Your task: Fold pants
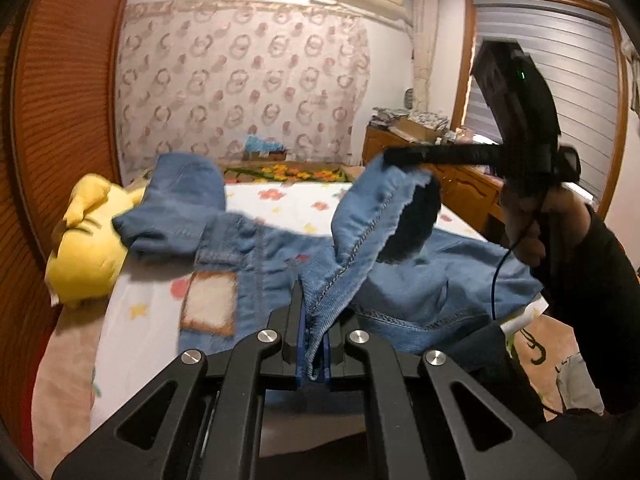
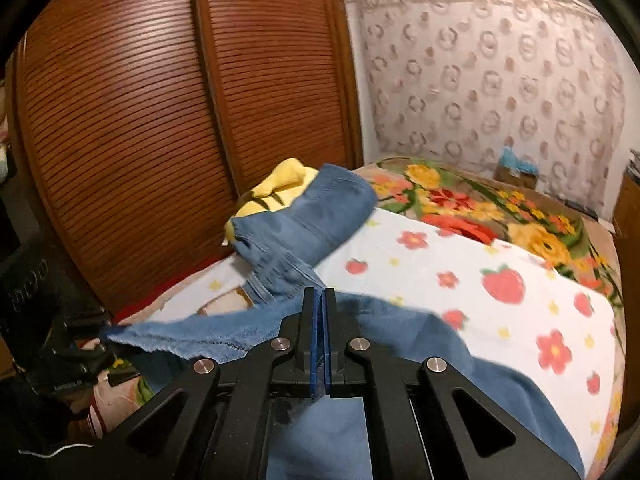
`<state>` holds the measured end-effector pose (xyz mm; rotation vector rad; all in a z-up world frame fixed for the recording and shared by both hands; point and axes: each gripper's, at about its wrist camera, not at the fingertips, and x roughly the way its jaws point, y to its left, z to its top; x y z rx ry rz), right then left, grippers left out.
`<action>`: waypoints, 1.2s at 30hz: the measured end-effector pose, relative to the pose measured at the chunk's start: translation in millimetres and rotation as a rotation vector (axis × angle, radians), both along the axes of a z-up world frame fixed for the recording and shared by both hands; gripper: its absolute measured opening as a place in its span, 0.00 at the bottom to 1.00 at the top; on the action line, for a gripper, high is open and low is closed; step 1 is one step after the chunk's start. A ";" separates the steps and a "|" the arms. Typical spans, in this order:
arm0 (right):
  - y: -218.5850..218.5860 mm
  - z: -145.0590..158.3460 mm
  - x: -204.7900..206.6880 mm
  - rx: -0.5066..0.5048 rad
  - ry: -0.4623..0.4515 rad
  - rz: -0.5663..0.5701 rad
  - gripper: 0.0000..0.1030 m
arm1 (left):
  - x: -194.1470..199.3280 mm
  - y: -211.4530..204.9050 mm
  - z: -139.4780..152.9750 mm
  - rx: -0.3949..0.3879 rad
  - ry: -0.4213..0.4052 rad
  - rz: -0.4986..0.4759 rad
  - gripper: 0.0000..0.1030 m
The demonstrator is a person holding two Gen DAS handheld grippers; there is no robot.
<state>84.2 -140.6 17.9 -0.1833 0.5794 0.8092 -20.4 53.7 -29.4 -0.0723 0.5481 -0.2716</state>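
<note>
Two grippers hold a pair of blue denim pants (image 1: 256,248) over a bed (image 2: 520,320) covered with a white sheet printed with flowers and strawberries. The left gripper (image 1: 314,316) has its fingers clamped on a stitched seam edge of the denim, which rises between the blue pads. The right gripper (image 2: 320,312) has its fingers pressed together on another part of the cloth, lifting a frayed hem; in the left wrist view it is raised at upper right, held by a hand (image 1: 528,228) in a dark sleeve. One leg lies bunched against a yellow plush toy (image 1: 86,248) near a slatted wooden wardrobe (image 2: 160,120). A pale patch (image 1: 210,304) shows on the denim.
</note>
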 end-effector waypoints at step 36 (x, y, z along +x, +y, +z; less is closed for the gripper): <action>1.5 -39.1 28.4 -0.225 0.059 -0.149 0.36 | 13.3 15.9 -30.5 -0.001 0.063 0.023 0.30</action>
